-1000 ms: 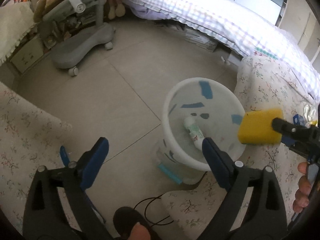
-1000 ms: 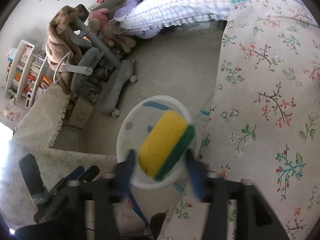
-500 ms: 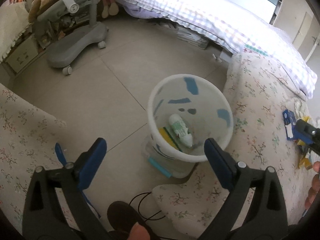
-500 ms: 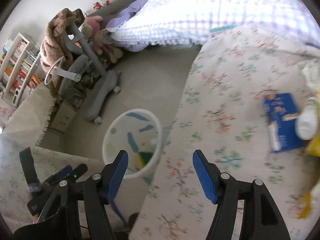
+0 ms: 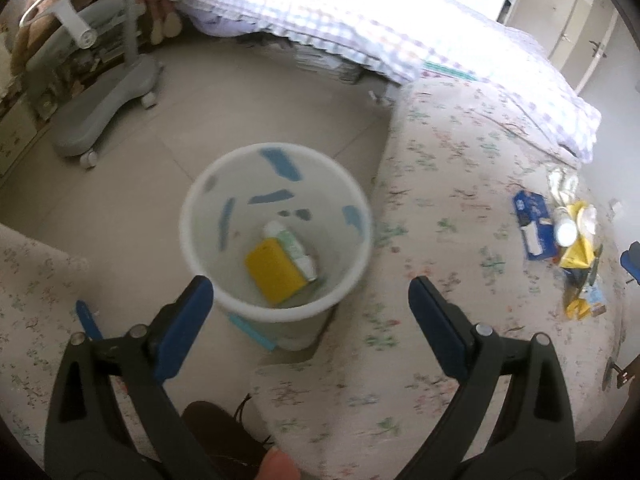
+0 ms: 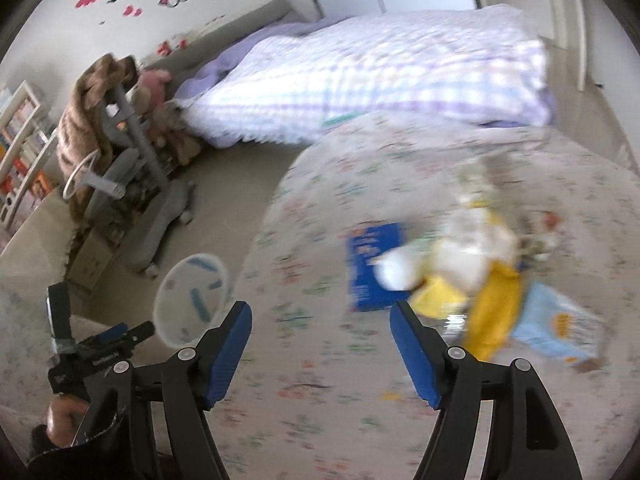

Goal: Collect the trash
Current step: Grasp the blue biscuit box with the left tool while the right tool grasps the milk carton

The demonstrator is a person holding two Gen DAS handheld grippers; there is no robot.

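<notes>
Right tool [image 6: 320, 344] is empty, jaws opening over the floral counter [image 6: 320, 400] toward the trash pile [image 6: 472, 264] beside the blue box [image 6: 368, 276], left tool [image 5: 308, 316] wide and empty above the bin [image 5: 276, 312], and with wrappers overlapping, a hasty pinch could scatter them.

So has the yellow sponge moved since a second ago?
Yes. It was held between the right gripper's fingers above the bin; now the sponge lies at the bottom of the white bin, beside the tube.
</notes>
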